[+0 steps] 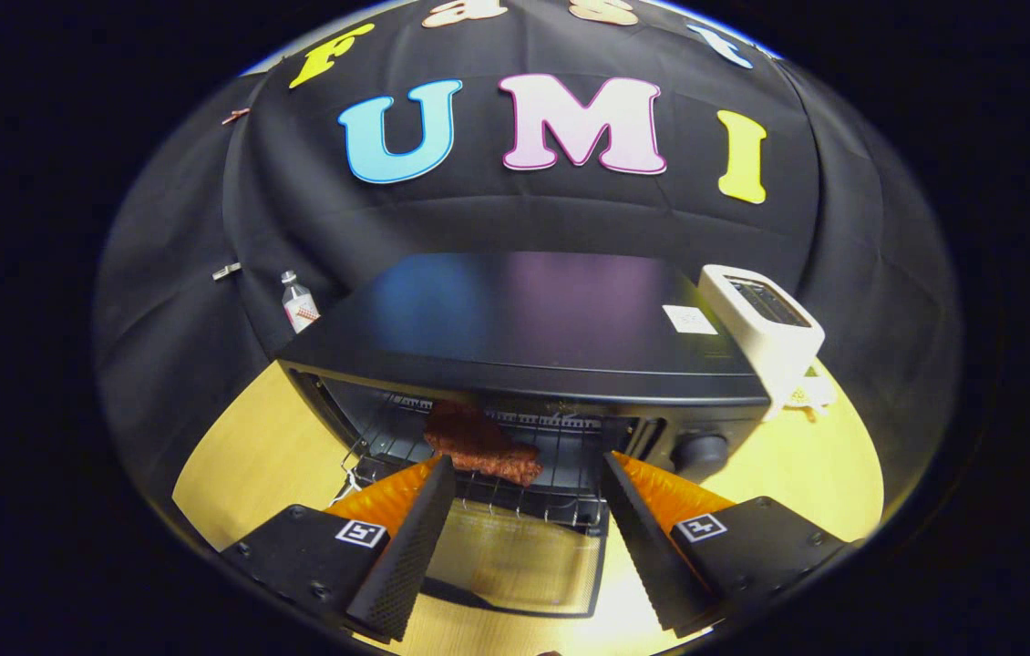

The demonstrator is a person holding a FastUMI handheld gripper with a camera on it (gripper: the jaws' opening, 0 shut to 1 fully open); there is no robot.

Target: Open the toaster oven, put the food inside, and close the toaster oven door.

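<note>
A black toaster oven [524, 328] stands on the wooden table with its glass door [515, 560] folded down flat toward me. A brown piece of food [478, 444] lies on the wire rack [533, 487] inside, near the rack's front left. My gripper [529, 474] hovers over the lowered door, just in front of the oven mouth. Its two black fingers [406, 547] are spread wide apart with nothing between them. The food sits just beyond the left fingertip, apart from it.
A white slot toaster [766, 333] stands to the right of the oven, close against its side. A small clear bottle [298, 302] stands at the back left by the cloth wall. The oven's control knob [700, 453] is at its front right. Bare wooden table [251, 446] lies on the left.
</note>
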